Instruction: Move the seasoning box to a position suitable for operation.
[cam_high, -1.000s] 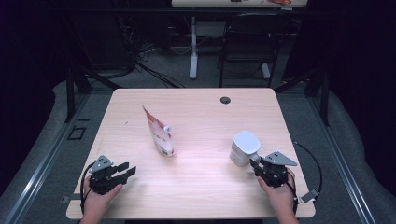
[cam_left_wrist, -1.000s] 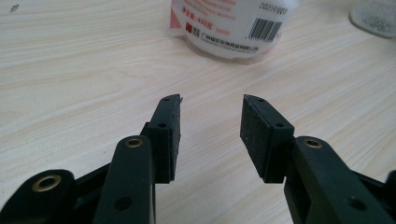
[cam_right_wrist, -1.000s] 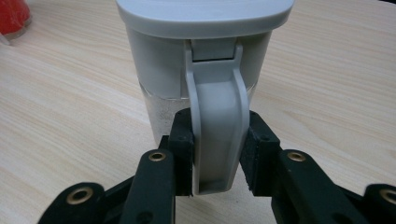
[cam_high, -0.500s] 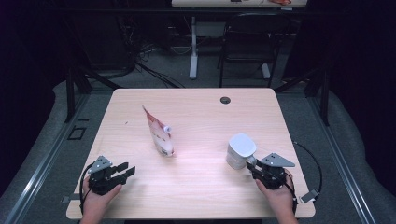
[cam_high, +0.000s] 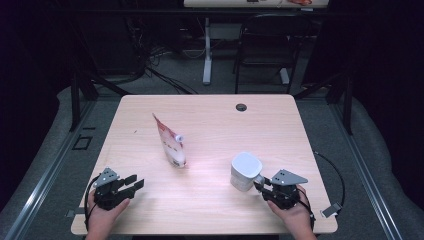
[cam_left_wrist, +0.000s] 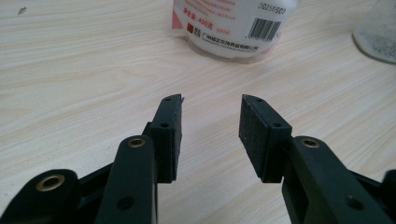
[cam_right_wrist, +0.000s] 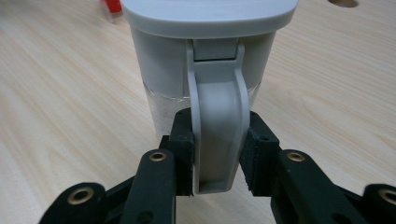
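A white and red stand-up pouch (cam_high: 171, 142) with a spout stands left of the table's middle; its barcode side (cam_left_wrist: 233, 23) faces my left gripper. A white lidded container (cam_high: 246, 171) with a grey handle (cam_right_wrist: 217, 126) stands at the front right. My right gripper (cam_high: 260, 186) is shut on that handle, with a pad pressed on each side of it (cam_right_wrist: 218, 119). At the front left corner my left gripper (cam_high: 135, 181) rests low over the wood, open, with nothing between its fingers (cam_left_wrist: 210, 105). The pouch is some way ahead of it.
The light wooden table (cam_high: 210, 210) has a round cable hole (cam_high: 241, 107) near its far edge. Beyond the table stand a dark chair (cam_high: 265, 50) and a white desk leg (cam_high: 206, 50). Cables trail off both grippers at the front corners.
The container and my right gripper on its handle have shifted a little left and toward the front edge. The left gripper and the pouch have stayed put.
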